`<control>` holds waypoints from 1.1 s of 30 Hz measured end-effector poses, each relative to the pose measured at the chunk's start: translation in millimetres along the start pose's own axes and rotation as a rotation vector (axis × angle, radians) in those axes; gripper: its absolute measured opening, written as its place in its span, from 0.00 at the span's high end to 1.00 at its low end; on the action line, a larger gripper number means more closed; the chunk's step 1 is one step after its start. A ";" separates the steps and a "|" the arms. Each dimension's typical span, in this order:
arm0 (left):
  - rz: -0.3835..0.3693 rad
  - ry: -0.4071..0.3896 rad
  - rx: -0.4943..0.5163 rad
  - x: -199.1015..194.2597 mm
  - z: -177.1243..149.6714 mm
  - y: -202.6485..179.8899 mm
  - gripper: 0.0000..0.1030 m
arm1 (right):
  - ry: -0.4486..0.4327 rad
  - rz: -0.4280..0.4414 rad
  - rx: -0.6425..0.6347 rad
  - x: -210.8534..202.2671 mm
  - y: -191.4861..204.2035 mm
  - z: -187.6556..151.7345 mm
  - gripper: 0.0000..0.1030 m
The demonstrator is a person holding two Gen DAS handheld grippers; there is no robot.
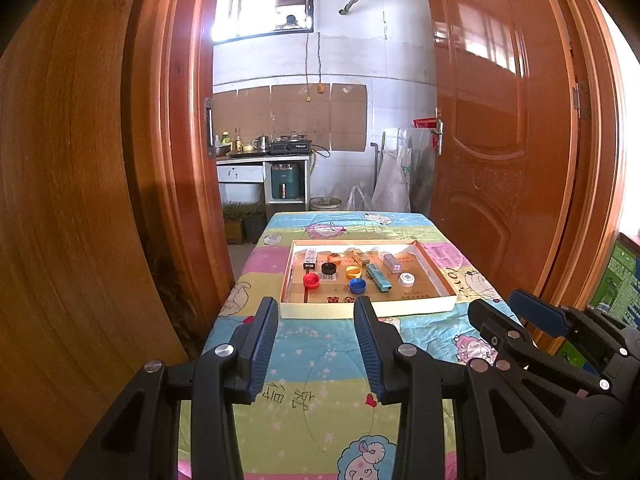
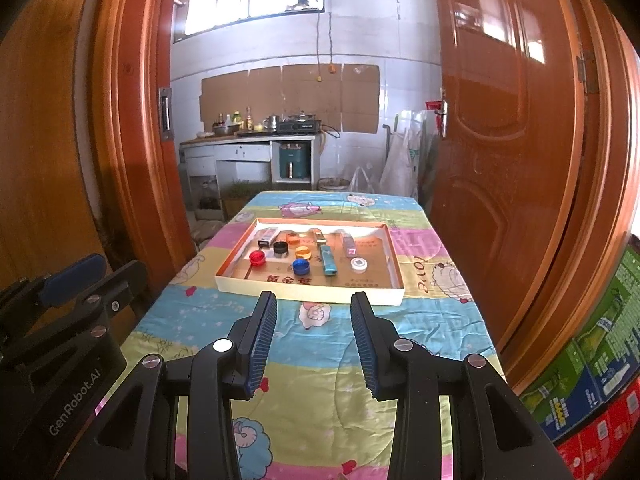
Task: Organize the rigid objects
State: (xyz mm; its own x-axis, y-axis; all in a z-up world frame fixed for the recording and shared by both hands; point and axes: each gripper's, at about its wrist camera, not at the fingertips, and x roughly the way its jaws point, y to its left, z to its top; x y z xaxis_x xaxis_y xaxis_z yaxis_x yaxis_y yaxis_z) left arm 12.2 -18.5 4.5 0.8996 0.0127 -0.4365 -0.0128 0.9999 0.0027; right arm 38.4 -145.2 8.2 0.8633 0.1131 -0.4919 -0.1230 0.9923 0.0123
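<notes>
While both hand-held grippers (image 1: 316,312) (image 2: 314,308) gape empty, only right view shows drink cartons (image 2: 592,364).

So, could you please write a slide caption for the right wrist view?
Open right gripper held short of a shallow tray of bottle caps and lighters on a cartoon-print tablecloth.

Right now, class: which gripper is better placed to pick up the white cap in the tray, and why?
Probably the right gripper: it is open and nearer the tray's right side, where the white cap lies. The left gripper, also open, is nearer the red cap.
</notes>
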 end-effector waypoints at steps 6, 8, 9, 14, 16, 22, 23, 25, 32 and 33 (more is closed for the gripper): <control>0.000 0.000 0.000 0.1 0.0 0.1 0.62 | 0.000 0.001 0.000 -0.2 0.7 0.0 0.61; 0.000 0.000 -0.001 0.0 -0.3 0.0 0.62 | -0.001 -0.001 -0.002 -0.2 0.7 -0.1 0.61; 0.000 0.000 0.000 0.2 -0.3 -0.1 0.62 | 0.000 0.000 -0.001 -0.2 0.7 -0.3 0.61; 0.000 0.001 0.000 -0.4 -0.7 0.3 0.62 | 0.000 0.001 -0.001 -0.7 1.6 -0.8 0.61; -0.001 0.002 0.000 -1.1 -1.6 -0.2 0.62 | 0.000 0.001 -0.002 -0.7 1.7 -0.7 0.61; -0.001 0.002 -0.001 -1.5 -1.7 -0.4 0.62 | 0.001 0.001 -0.001 -0.5 1.8 -0.8 0.61; -0.002 0.003 0.000 -1.9 -1.8 -0.9 0.62 | 0.002 0.001 -0.002 -0.6 3.0 -1.2 0.61; -0.002 0.003 0.000 -2.9 -2.6 -1.5 0.62 | 0.001 0.001 -0.003 -0.7 3.7 -1.3 0.61; -0.002 0.003 -0.001 -2.1 -2.1 -0.7 0.62 | 0.001 0.002 -0.003 -0.9 5.2 -2.0 0.61; -0.002 0.003 -0.001 -2.1 -2.1 -0.7 0.62 | 0.001 0.002 -0.003 -0.9 5.1 -1.9 0.61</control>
State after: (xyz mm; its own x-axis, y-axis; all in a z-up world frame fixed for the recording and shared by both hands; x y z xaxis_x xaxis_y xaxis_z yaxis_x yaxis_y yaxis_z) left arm 9.4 -19.2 3.5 0.8983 0.0105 -0.4393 -0.0113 0.9999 0.0007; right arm 36.1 -140.3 7.0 0.8626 0.1150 -0.4927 -0.1263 0.9919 0.0102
